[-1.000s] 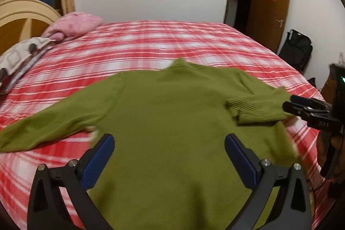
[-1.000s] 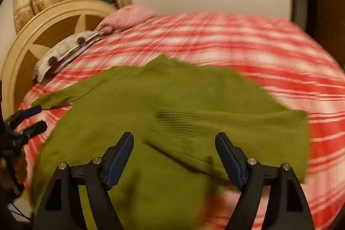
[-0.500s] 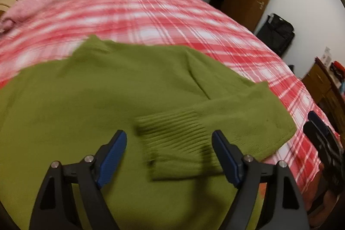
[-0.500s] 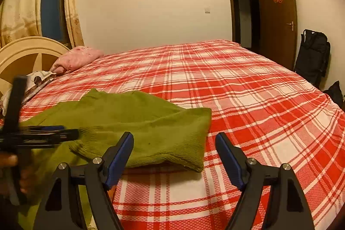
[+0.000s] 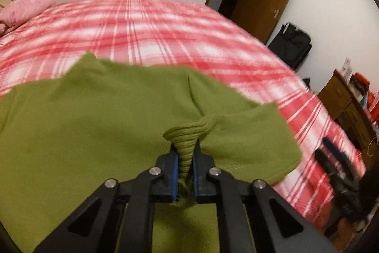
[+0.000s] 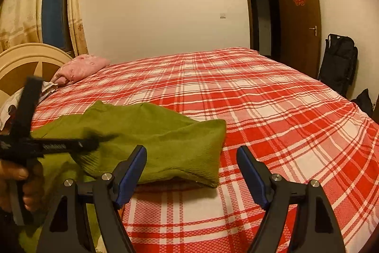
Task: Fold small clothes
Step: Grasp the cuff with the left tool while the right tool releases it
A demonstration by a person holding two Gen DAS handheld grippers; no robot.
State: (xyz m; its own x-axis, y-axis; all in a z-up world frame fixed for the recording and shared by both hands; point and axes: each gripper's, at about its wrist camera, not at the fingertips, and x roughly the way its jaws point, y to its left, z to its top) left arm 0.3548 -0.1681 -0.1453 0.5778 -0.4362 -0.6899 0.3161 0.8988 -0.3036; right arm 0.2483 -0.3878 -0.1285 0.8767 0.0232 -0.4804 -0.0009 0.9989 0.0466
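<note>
A green sweater is lying spread on a bed covered with a red-and-white plaid sheet, its body toward the near edge and its neck pointing toward the far side. One sleeve is lying folded in across the chest, and the left gripper is pinching the ribbed cuff of that sleeve: its blue pads are pressing together on the bunched knit, which is puckering up just beyond the fingertips. The right gripper is hovering over the bare sheet just beside the sweater's folded edge, its jaws standing wide apart with nothing between them. In the right wrist view a hand is gripping the handle of the left tool at the left edge. A pink pillow is resting near the headboard, well apart from the sweater, and a brown door is standing open beyond the bed
</note>
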